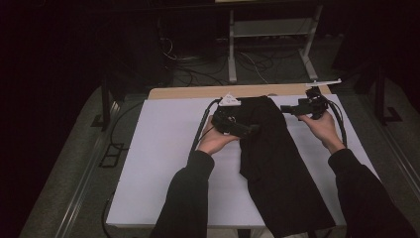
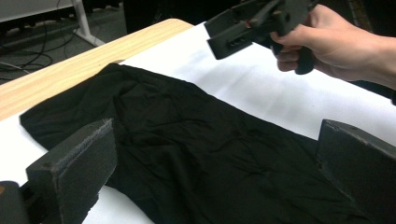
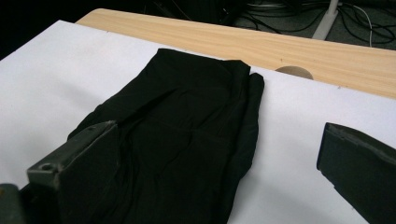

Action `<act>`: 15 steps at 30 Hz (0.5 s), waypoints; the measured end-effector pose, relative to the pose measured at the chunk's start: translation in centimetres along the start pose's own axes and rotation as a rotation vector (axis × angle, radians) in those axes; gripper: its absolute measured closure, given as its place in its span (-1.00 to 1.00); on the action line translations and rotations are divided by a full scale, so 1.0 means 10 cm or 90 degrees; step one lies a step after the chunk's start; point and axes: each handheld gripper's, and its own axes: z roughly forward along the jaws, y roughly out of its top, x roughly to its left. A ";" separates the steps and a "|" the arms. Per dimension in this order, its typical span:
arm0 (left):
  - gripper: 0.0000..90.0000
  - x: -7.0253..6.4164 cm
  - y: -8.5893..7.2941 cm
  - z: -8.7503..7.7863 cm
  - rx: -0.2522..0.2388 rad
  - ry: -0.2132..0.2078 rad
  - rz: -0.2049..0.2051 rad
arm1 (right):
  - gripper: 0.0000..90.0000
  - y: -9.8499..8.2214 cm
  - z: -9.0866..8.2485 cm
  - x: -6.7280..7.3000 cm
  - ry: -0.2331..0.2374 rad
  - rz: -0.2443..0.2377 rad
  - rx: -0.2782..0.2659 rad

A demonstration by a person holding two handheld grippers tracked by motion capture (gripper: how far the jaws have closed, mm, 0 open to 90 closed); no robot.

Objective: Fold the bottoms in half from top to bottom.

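A black garment (image 1: 277, 168) lies lengthwise on the white sheet (image 1: 163, 148), running from the far edge toward the near right corner, where it hangs over. My left gripper (image 1: 253, 129) hovers at the garment's left edge near its far end. Its jaws stand wide open in the left gripper view (image 2: 215, 140), with the creased cloth (image 2: 196, 154) beneath them. My right gripper (image 1: 284, 108) is held just right of the garment's far end, also open (image 3: 215, 135) and empty, and it looks over the folded top edge (image 3: 196, 116). That right gripper (image 2: 226, 35) appears in a hand across the cloth.
A strip of bare wooden tabletop (image 1: 198, 92) runs beyond the white sheet, with a round hole (image 3: 293, 71) in it. Behind the table stand a white metal frame (image 1: 270, 29) and loose cables (image 1: 198, 64) on the floor. Cables trail from both grippers across the sheet.
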 end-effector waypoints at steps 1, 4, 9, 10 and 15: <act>-1.00 0.02 0.01 0.00 0.000 0.004 0.000 | -1.00 -0.01 0.00 -0.01 0.002 0.000 0.003; -1.00 0.08 0.01 -0.01 -0.004 0.011 -0.009 | -1.00 -0.03 0.01 -0.02 0.003 0.003 0.006; -1.00 0.19 -0.03 0.00 -0.001 0.018 -0.031 | -1.00 -0.05 0.01 -0.04 0.006 0.006 0.013; -1.00 0.19 -0.03 0.00 -0.001 0.018 -0.031 | -1.00 -0.05 0.01 -0.04 0.006 0.006 0.013; -1.00 0.30 -0.07 0.03 -0.003 0.028 -0.052 | -1.00 -0.05 0.03 -0.03 0.009 0.007 0.017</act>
